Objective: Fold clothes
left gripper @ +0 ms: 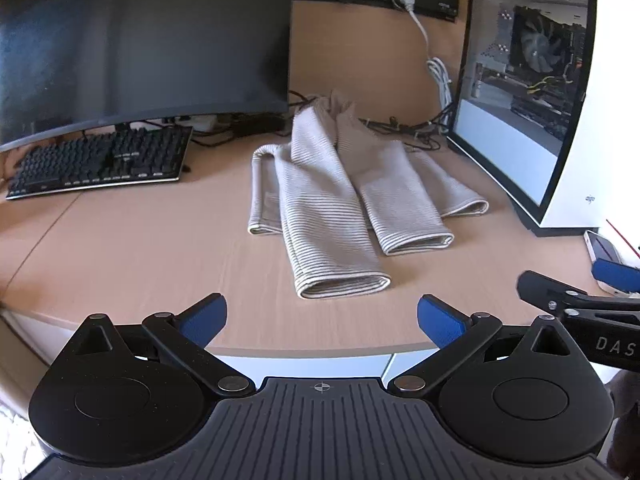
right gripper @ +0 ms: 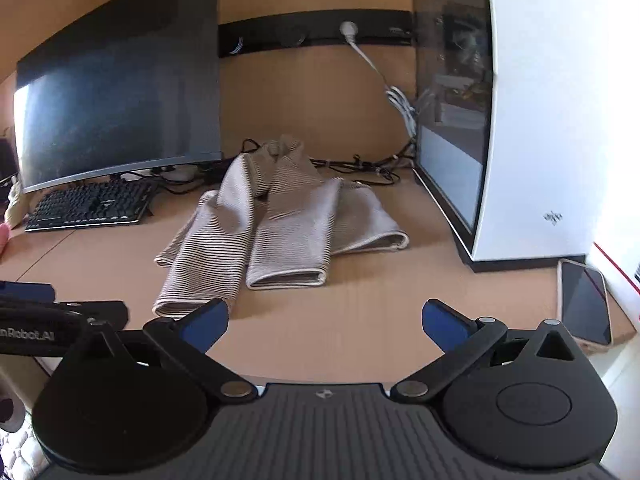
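A beige striped garment (left gripper: 332,196) lies rumpled on the wooden desk (left gripper: 140,248), its tube-like parts fanning toward me with open cuffs at the near ends. The right wrist view shows the same garment (right gripper: 276,224) in the middle of the desk. My left gripper (left gripper: 322,318) hovers open near the desk's front edge, just short of the nearest cuff, with nothing between its blue pads (left gripper: 202,322). My right gripper (right gripper: 326,320) is open too, empty, in front of the garment's right side. Each view catches the other gripper at its side edge.
A dark curved monitor (left gripper: 140,44) and black keyboard (left gripper: 100,162) stand at the left. A white PC case (left gripper: 560,96) with a glass side stands at the right, cables (left gripper: 420,128) behind the garment. A phone (right gripper: 586,306) lies at the desk's right front corner.
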{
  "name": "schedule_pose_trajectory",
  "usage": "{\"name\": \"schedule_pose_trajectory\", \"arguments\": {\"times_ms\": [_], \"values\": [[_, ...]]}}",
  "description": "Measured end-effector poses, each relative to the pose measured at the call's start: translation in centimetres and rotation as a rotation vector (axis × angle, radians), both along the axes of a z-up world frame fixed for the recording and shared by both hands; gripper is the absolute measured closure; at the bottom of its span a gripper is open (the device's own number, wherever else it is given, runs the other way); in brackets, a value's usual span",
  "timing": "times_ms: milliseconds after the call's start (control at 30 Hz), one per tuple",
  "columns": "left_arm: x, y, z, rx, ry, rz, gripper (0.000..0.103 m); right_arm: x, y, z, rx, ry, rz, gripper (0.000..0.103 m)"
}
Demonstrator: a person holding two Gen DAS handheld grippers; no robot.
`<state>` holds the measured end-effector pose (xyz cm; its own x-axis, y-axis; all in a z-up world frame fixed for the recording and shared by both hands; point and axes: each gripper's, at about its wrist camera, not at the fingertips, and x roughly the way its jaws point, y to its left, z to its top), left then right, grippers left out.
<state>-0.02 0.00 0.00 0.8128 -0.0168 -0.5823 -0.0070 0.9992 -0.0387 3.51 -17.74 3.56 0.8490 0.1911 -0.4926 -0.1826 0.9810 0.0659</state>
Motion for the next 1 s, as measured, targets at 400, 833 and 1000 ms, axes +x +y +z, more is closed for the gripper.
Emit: {"name": "schedule_pose_trajectory", "arguments": {"times_ms": [400, 833, 1000], "values": [[-0.2, 0.1, -0.2, -0.053, 0.063, 0.011, 0.0, 0.3, 0.5, -0.3, 0.002, 0.033, 0.022, 0.0], [-0.1, 0.1, -0.3, -0.046, 0.065, 0.012, 0.0, 0.6, 0.5, -0.5, 0.027, 0.053, 0.036, 0.0], [0.1, -0.1, -0.5, -0.048, 0.072, 0.009, 0.0, 0.6, 0.5, -0.6, 0.029, 0.062, 0.033, 0.0]]}}
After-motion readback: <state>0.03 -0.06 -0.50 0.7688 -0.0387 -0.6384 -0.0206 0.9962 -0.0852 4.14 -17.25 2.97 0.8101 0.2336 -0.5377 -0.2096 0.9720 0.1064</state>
